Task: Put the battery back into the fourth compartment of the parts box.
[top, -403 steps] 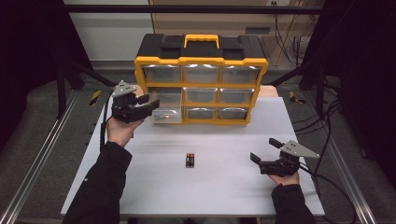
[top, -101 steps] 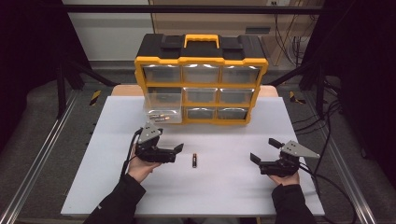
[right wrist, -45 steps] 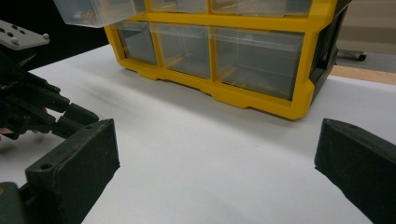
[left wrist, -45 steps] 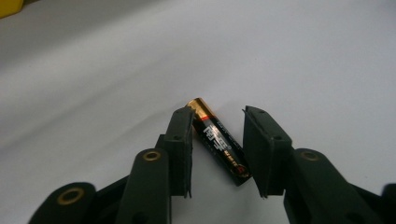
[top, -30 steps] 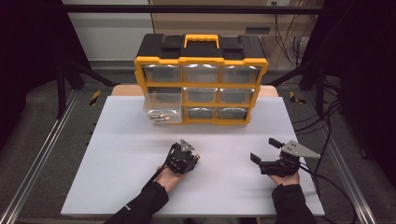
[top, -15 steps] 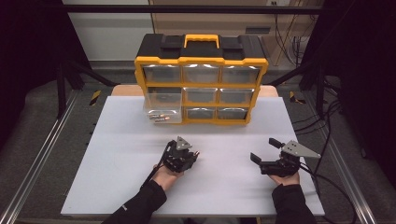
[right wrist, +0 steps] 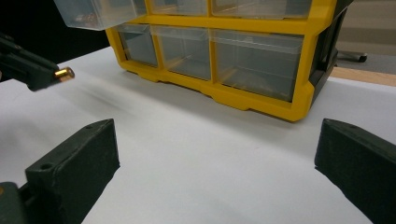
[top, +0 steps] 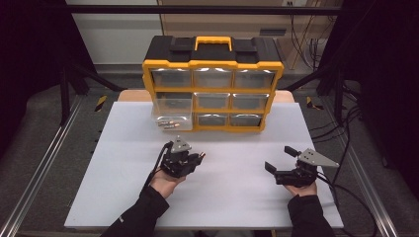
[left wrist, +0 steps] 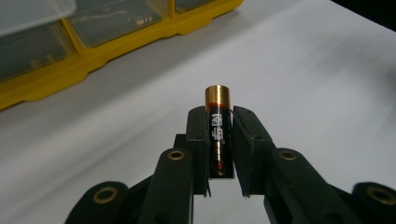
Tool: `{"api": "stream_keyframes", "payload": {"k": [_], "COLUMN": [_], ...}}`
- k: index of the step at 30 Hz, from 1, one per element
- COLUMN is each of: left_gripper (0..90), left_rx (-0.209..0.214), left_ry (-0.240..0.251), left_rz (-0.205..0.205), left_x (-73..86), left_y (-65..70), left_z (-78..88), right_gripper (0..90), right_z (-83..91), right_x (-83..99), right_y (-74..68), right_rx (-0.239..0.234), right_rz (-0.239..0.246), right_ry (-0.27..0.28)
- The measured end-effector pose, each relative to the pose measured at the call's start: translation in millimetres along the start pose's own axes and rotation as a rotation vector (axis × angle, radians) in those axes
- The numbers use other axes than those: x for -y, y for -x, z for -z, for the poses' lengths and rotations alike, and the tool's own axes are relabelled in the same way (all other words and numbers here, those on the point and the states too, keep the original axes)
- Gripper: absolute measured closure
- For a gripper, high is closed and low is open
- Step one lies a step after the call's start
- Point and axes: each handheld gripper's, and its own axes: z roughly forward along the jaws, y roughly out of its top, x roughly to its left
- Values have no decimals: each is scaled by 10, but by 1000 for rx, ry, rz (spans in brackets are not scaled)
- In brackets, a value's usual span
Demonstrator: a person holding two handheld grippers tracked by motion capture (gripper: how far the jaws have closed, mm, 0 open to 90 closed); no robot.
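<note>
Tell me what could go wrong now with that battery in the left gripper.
The left gripper pinches the battery on its smooth round sides, with the gold end sticking out past the fingertips; it might roll or slip free. The open drawer already holds batteries and sits in the organizer under another row, so the gripper could bump the frame on entry.
</note>
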Motion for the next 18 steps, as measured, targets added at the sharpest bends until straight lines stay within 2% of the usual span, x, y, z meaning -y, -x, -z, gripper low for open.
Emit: {"api": "stream_keyframes", "payload": {"k": [18], "left_gripper": [760], "left_rx": [-22], "left_ry": [93], "left_rz": [5], "left_x": [-206], "left_y": [-142], "left_z": [469], "right_gripper": [3], "right_z": [-4], "right_x": [1], "right_y": [-6], "right_rx": [1], "right_rz": [-5], "right_ry": [-6]}}
